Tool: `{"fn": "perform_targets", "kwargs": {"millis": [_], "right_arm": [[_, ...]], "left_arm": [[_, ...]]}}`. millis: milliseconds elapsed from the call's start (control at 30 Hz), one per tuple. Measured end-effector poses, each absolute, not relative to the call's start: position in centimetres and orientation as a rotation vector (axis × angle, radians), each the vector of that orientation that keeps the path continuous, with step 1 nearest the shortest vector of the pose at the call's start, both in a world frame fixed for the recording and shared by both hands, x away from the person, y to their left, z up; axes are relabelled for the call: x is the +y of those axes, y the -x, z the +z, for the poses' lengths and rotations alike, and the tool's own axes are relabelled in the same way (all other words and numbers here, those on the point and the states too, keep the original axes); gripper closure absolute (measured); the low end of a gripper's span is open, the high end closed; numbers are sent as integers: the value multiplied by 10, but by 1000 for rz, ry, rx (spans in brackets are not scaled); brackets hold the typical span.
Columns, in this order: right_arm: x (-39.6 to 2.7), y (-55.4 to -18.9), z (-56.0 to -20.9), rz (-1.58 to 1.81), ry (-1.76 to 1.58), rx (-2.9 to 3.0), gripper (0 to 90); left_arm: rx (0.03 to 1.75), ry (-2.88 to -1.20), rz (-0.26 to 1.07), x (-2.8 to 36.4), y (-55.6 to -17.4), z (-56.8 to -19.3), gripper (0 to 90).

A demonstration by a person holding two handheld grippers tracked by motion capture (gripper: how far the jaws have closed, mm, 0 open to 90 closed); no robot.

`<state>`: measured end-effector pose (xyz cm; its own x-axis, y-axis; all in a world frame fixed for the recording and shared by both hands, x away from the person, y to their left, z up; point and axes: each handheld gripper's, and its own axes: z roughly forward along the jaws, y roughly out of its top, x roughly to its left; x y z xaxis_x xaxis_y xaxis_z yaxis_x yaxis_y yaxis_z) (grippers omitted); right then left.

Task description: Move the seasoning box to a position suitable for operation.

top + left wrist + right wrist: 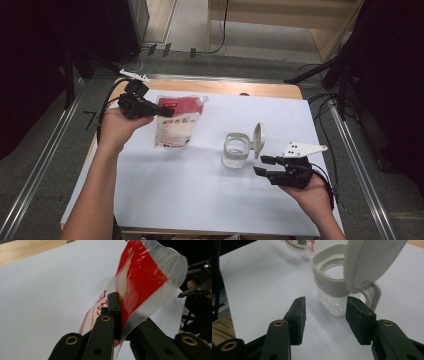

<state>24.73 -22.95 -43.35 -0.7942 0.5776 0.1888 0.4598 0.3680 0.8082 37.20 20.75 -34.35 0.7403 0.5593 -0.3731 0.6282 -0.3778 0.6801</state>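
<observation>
On the white-covered desk [200,190] in the high view, the left claw [162,112] is clamped on the top edge of the red-and-clear pouch [175,125], which lies near the far left of the sheet with its spout corner pointing toward the middle. The open jar [236,149] stands near the centre-right, its lid [259,140] flipped up on the hinge side. The right claw [264,166] sits just beside the jar, on its near right, apart from it.

Over to the left gripper view: the left claw [119,315] is pinching the pouch [140,280] flat between its pads, and the pouch's red top curls up off the desk past the fingertips. A solid hold, by the look of it.

Now the right gripper view: the right claw [325,320] is spread, nothing between the pads, and the jar [332,290] stands straight ahead, close but untouched, a little white filling in its bottom, lid [369,262] raised.

The step looks like bringing the pouch over for a refill. Next, the right claw should close on the jar to steady it, while the left carries the pouch across and tips the spout over the mouth.
</observation>
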Motion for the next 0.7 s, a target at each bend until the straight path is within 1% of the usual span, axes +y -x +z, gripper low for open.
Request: {"fn": "perform_targets", "kwargs": {"millis": [133, 400, 700], "right_arm": [[-223, -242, -433, 1415, -917, 2517, 547], [-211, -237, -433, 1422, -892, 2547, 551], [-190, -237, -436, 1402, -847, 2596, 559]], "left_arm": [[875, -2059, -102, 204, -367, -338, 900], [867, -2078, -83, 197, -360, -331, 900], [865, -2087, -113, 192, -354, -333, 900]]}}
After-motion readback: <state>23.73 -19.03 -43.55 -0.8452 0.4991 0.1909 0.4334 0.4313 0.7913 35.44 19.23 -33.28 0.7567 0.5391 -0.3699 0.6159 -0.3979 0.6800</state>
